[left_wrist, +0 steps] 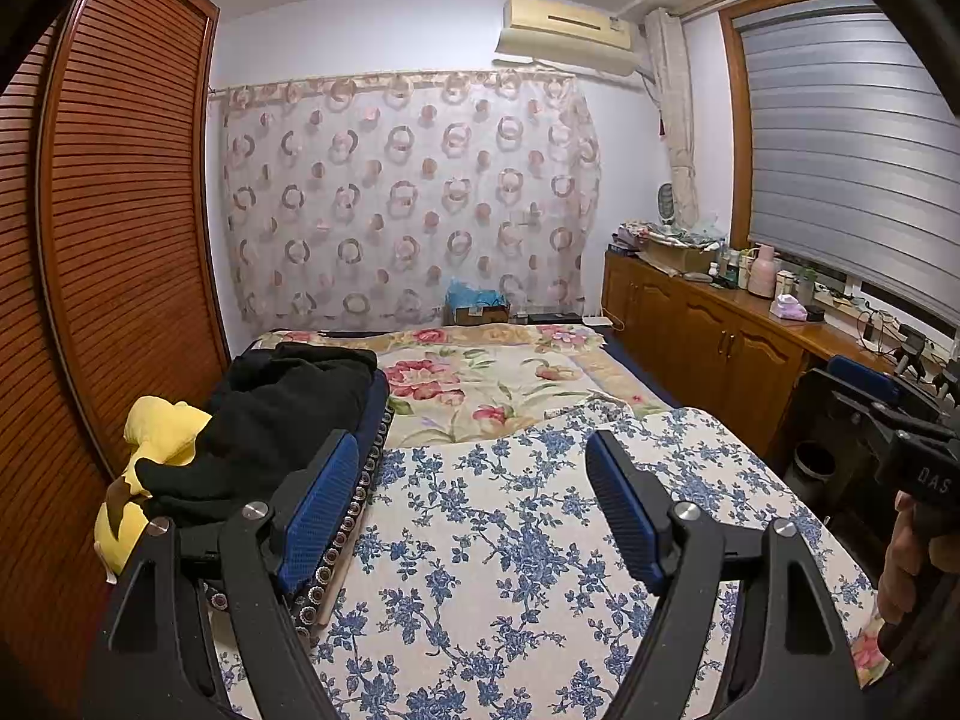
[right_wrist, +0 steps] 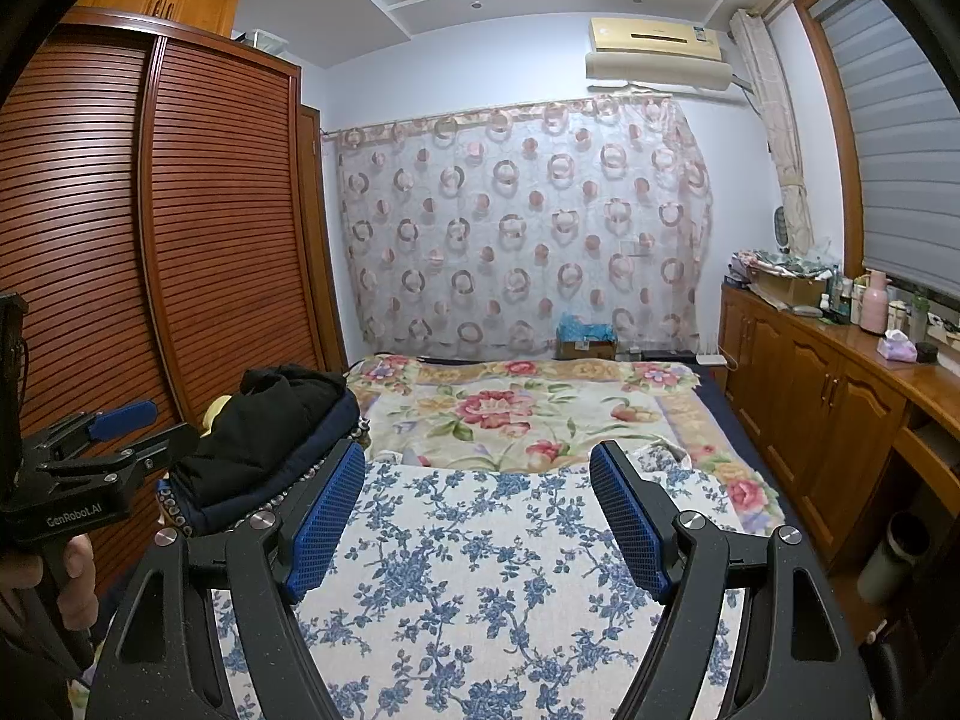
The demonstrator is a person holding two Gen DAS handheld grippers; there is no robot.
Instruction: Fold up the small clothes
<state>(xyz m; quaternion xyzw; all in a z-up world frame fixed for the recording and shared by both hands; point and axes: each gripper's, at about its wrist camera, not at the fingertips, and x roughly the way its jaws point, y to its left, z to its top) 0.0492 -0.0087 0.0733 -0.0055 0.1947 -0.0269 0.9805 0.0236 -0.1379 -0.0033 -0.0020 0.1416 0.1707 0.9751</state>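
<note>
Over the bed (right_wrist: 690,414), two grippers, left gripper (left_wrist: 474,480) and right gripper (right_wrist: 480,489), hover with fingers released and empty above one blue-flowered cloth (left_wrist: 510,540). One dark clothes pile (left_wrist: 270,414) lies at the bed's left edge, half hiding one yellow item (left_wrist: 156,432) of unclear kind.

Clothes pile (left_wrist: 270,420) on bed's (left_wrist: 510,540) left side, beside wardrobe (left_wrist: 120,210); cabinets (left_wrist: 708,336) right.

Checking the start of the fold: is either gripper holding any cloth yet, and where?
Nothing is held. The left gripper and right gripper have open, empty jaws above the blue-flowered cloth.
</note>
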